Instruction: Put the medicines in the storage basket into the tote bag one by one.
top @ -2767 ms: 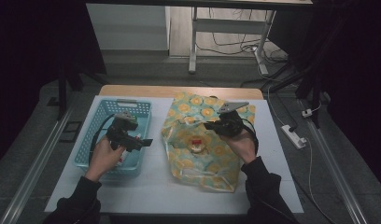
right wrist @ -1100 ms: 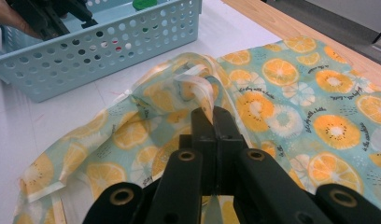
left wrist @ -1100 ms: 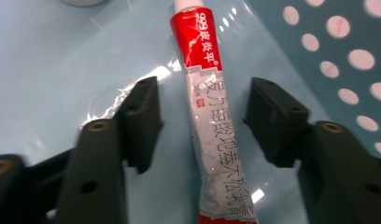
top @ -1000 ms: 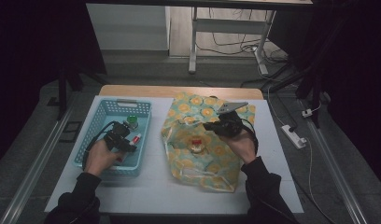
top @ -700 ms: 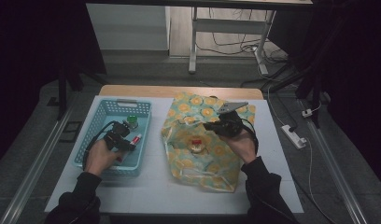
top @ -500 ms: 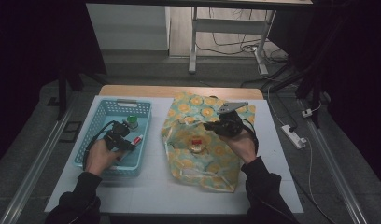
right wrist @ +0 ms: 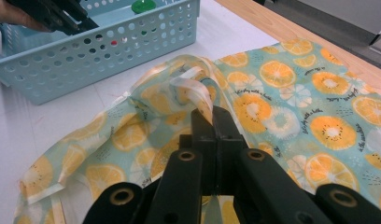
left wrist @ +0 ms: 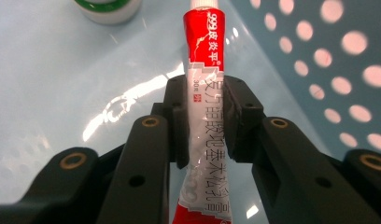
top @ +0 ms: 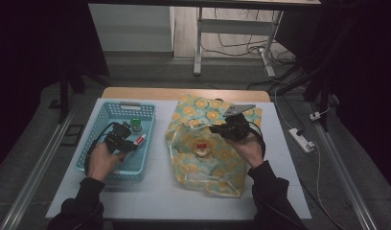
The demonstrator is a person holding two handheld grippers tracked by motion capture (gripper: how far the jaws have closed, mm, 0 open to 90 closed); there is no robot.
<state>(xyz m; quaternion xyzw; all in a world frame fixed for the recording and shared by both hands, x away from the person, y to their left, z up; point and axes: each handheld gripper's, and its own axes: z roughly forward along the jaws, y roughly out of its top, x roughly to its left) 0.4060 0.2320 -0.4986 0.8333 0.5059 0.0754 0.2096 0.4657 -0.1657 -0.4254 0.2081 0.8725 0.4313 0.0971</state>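
Note:
A red and white tube [left wrist: 205, 56] lies on the floor of the light blue basket [top: 102, 115]. My left gripper [left wrist: 205, 116] reaches down into the basket; its jaws have just been closing, and both pads now press on the tube's sides. In the high view the tube [top: 140, 139] pokes out beyond the left gripper [top: 124, 142]. My right gripper [right wrist: 212, 116] is shut on the handle strap [right wrist: 198, 88] of the orange-slice patterned bag [top: 208, 163] and holds its mouth up. A small red-lidded jar [top: 201, 148] sits inside the bag.
A green-capped white jar [top: 135, 125] stands in the basket just beyond the tube. The basket is to the left of the bag on the white table [top: 155, 191]. A power strip [top: 301, 140] lies on the floor at the right.
The left hand has come back from the bag side and sunk into the basket, and its jaws have closed onto the tube. The right gripper has kept still on the bag.

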